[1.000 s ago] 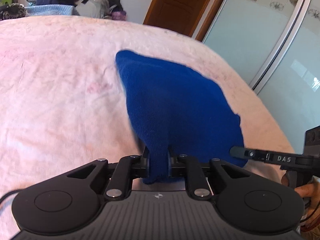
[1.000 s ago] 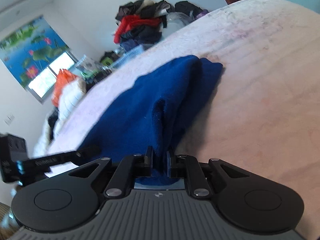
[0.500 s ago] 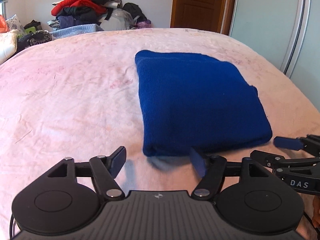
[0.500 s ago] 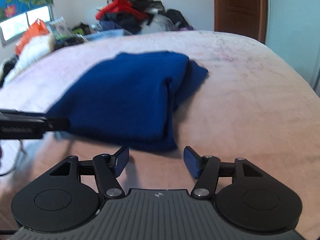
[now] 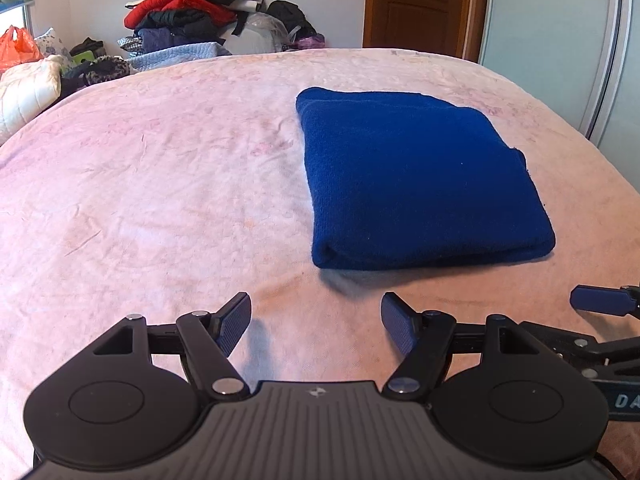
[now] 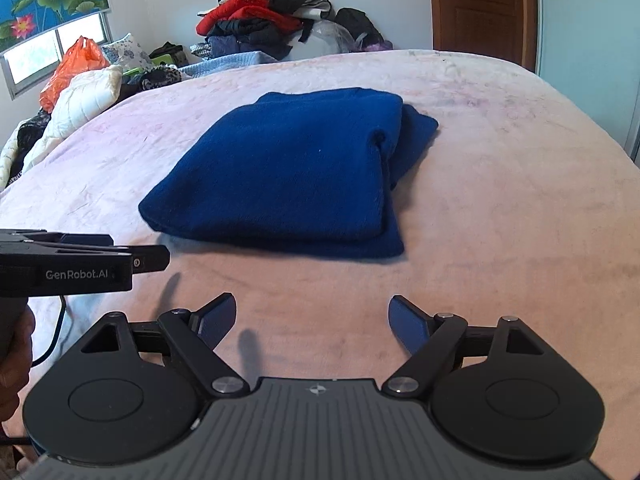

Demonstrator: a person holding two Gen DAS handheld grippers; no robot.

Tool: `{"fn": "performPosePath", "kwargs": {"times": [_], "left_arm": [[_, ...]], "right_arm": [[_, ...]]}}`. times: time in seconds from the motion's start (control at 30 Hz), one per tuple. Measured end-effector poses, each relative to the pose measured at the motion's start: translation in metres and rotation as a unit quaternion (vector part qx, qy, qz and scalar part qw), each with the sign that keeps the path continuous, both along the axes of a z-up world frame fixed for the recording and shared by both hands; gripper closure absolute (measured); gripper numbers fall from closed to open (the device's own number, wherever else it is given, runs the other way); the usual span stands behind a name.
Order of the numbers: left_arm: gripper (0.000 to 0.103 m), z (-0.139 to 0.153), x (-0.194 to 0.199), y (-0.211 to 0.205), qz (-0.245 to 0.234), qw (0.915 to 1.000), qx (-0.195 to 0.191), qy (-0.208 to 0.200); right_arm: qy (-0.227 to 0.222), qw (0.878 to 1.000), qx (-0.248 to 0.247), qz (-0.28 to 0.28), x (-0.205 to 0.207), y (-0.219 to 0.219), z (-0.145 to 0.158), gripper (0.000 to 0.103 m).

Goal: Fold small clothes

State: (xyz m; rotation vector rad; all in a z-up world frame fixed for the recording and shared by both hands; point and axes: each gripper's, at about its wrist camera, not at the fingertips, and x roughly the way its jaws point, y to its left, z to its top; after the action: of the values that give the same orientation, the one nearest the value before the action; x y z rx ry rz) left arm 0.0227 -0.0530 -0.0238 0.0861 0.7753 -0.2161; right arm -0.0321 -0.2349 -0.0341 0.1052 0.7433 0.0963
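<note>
Sweater [image 5: 420,176] lies folded flat, long axis running away from camera.

pink bedspread [image 5: 160,200], clothes heap [image 5: 192,12], perhaps laundry, wooden door [image 5: 416,4]

Two low wrist views, side by side, both facing the folded blue garment [image 5: 420,176].

"GenRobot.AI" on side of left gripper [image 6: 316,320]; partial "DA" on right gripper [image 5: 600,304] body.
</note>
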Motion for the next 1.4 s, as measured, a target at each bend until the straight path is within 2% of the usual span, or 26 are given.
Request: {"fn": "performPosePath", "kwargs": {"times": [0.07,0.2,0.27,0.4,0.57,0.87,1.4], "left_arm": [[0.027,0.000,-0.002,0.000,0.000,1.0000,0.002,0.001],[0.027,-0.001,-0.006,-0.001,0.006,0.9999,0.011,-0.003],[0.027,-0.002,-0.007,-0.001,0.007,0.9999,0.014,-0.001],[0.027,-0.003,-0.008,0.000,0.011,0.9997,0.021,0.002],[0.027,-0.005,-0.007,0.002,0.022,0.9995,0.022,0.010],[0.026,-0.007,-0.007,0.003,0.023,0.9993,0.023,0.018],[0.021,-0.010,-0.010,0.004,0.036,0.9989,0.024,0.015]], "right_arm": [[0.001,1.000,0.007,0.006,-0.005,0.002,0.003,0.017],[0.023,0.994,0.102,0.009,-0.013,-0.004,0.007,0.011],[0.024,0.992,0.123,-0.003,-0.015,-0.006,0.007,0.008],[0.011,0.997,0.059,-0.046,-0.015,0.007,0.004,0.007],[0.001,0.996,0.053,-0.068,-0.013,0.013,0.002,0.003],[-0.015,0.999,-0.015,-0.037,-0.011,0.025,0.005,0.001],[-0.004,0.999,-0.010,-0.032,-0.013,0.026,-0.001,0.001]]}}
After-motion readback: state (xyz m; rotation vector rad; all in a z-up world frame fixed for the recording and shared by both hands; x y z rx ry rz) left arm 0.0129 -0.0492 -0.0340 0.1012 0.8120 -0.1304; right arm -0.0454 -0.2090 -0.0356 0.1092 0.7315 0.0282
